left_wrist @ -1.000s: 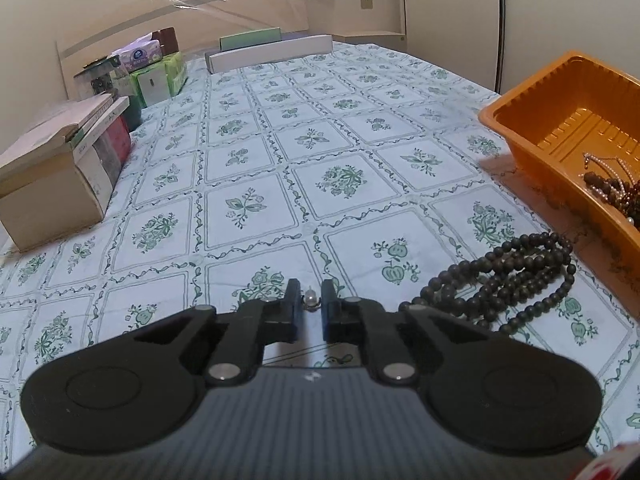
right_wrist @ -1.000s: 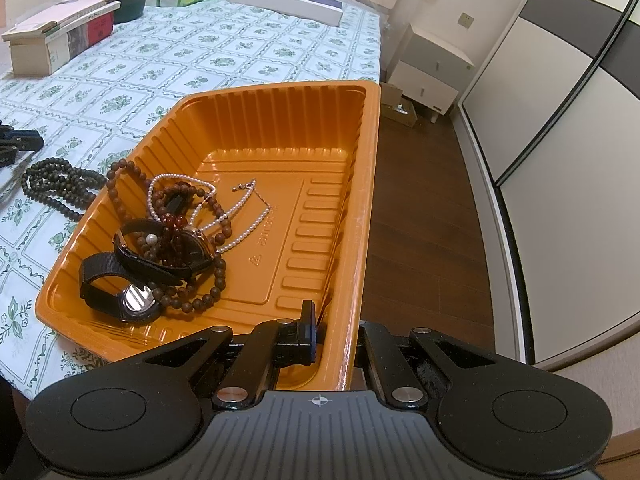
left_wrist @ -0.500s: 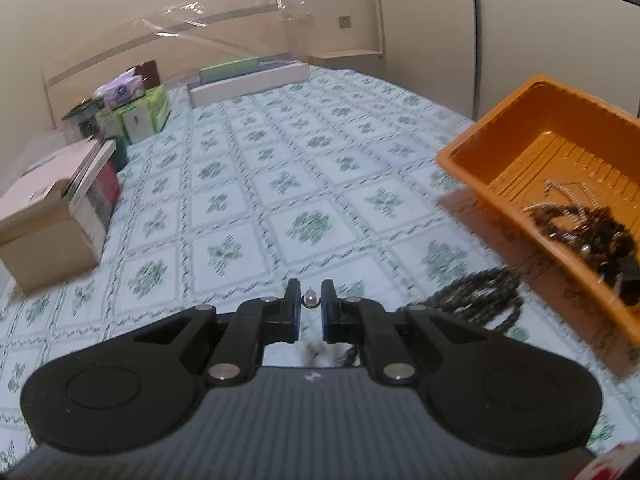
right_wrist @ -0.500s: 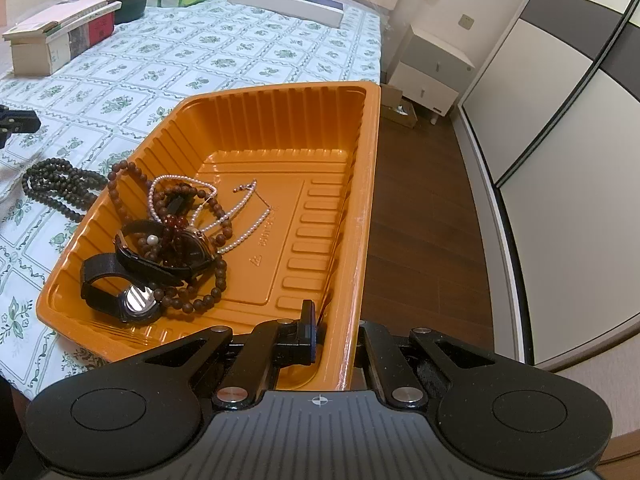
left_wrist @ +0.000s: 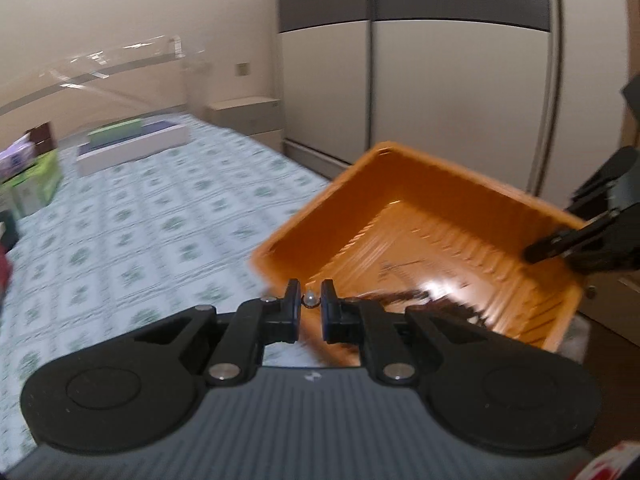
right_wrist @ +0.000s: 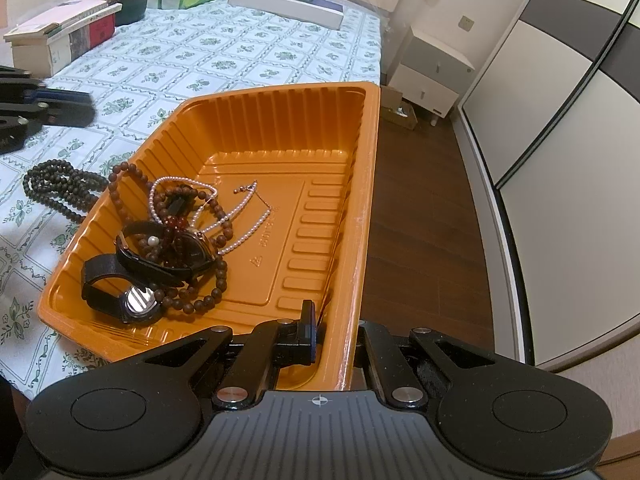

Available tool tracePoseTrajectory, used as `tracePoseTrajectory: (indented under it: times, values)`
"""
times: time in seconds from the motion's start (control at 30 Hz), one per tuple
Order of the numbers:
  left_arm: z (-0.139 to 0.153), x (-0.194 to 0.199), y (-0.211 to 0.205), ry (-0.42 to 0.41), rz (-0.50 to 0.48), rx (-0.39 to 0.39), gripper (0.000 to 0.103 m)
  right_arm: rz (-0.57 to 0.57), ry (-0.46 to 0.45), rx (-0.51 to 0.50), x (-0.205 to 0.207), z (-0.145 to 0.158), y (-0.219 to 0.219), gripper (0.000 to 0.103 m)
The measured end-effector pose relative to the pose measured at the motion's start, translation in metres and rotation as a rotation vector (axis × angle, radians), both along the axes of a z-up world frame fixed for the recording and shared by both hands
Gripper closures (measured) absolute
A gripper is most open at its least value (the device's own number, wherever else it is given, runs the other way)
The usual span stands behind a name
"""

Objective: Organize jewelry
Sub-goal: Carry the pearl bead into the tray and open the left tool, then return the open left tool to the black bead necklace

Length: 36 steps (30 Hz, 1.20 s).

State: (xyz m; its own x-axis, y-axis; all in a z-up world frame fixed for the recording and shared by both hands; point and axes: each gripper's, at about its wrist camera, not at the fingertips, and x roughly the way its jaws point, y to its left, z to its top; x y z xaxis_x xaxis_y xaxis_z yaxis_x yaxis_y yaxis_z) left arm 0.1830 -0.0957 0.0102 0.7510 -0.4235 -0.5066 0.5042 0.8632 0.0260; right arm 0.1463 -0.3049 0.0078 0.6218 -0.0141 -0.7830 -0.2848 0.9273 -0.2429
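Left gripper point(left_wrist: 310, 305): held level, pointed at 12 o'clock toward the tray point(left_wrist: 472, 196); a small pearl point(left_wrist: 310, 300) is pinched.
Right gripper point(right_wrist: 332, 330): the tray wall at 6 o'clock is clamped.

My left gripper point(left_wrist: 311, 310): matte black, two round flat housings, angular link arms, silver screws at pivots, ribbed grey body with small white mark. My right gripper point(right_wrist: 334, 334): same build, white crosshair mark on ribbed body, blue edge on finger.
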Motion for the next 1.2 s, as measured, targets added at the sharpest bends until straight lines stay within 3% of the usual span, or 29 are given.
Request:
tracePoseTrajectory:
  times: [0.2, 0.5, 0.57, 0.7, 0.93, 1.2]
  values:
    - [-0.005, 0.003, -0.036, 0.019, -0.079, 0.005, 0.094, 0.0, 0.0, 0.007, 0.0, 0.002, -0.001, 0.1]
    - [-0.011, 0.01, -0.058, 0.038, -0.109, 0.019, 0.093, 0.003, -0.003, 0.016, -0.001, 0.002, -0.004, 0.1]
    - [-0.012, 0.011, -0.058, 0.042, -0.102, 0.02, 0.079, 0.002, -0.003, 0.017, -0.001, 0.002, -0.004, 0.1]
    - [-0.013, 0.01, -0.053, 0.041, -0.094, 0.014, 0.078, 0.002, -0.003, 0.017, -0.001, 0.002, -0.004, 0.1]
    - [-0.005, 0.005, -0.026, 0.016, -0.032, -0.004, 0.078, 0.002, -0.003, 0.016, -0.002, 0.002, -0.004, 0.1]
    - [-0.003, -0.008, 0.053, -0.006, 0.155, -0.004, 0.074, 0.001, -0.004, 0.018, -0.002, 0.003, -0.005, 0.1]
